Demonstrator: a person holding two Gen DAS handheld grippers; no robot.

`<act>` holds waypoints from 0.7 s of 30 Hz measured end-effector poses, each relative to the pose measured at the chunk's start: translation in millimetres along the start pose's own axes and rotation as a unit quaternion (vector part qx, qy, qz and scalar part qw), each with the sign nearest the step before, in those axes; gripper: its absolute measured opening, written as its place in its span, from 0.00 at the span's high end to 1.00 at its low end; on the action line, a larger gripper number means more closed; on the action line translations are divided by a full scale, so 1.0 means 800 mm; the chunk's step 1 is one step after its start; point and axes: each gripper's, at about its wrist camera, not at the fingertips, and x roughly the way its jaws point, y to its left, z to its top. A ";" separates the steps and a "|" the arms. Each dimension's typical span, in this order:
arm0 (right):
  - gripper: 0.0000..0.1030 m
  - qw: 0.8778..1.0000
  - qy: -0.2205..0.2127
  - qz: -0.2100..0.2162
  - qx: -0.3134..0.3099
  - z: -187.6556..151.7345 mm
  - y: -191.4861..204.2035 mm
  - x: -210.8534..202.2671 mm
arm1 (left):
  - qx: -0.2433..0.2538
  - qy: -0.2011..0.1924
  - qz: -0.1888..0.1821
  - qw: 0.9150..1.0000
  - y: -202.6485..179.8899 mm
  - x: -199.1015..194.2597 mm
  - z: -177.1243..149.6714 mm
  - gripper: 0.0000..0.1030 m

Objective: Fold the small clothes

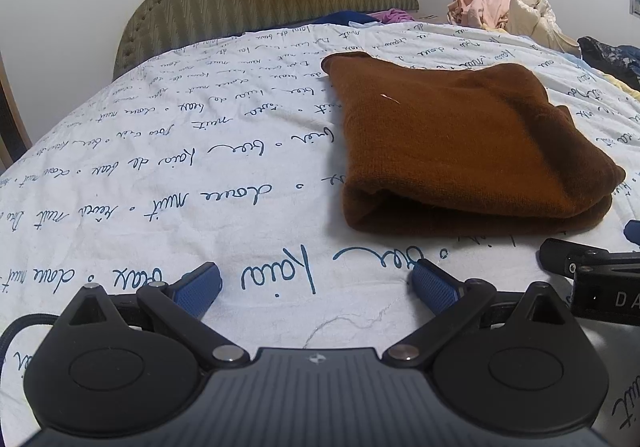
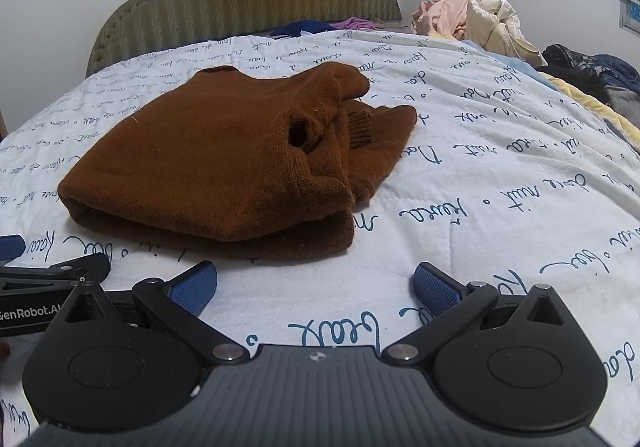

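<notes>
The brown sweater [image 2: 216, 163] looks pretty much folded already, left lying on the bed [image 2: 480, 207]. Left gripper [image 1: 316, 283] and right gripper [image 2: 316, 283] are both spread wide, nothing held. Unfolded clothes [image 2: 468, 17] are still piled by the headboard.

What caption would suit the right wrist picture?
Open right gripper facing a folded brown sweater on a script-printed bedspread.
</notes>
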 end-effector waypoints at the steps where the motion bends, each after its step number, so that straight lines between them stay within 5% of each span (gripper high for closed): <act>1: 0.00 1.000 0.000 -0.001 -0.001 0.000 0.000 0.000 | 0.002 -0.001 0.002 1.000 -0.001 0.000 0.000 0.00; 21: 0.00 1.000 0.002 -0.011 0.007 0.001 0.002 -0.012 | 0.001 0.006 -0.004 1.000 0.001 -0.005 0.002 0.00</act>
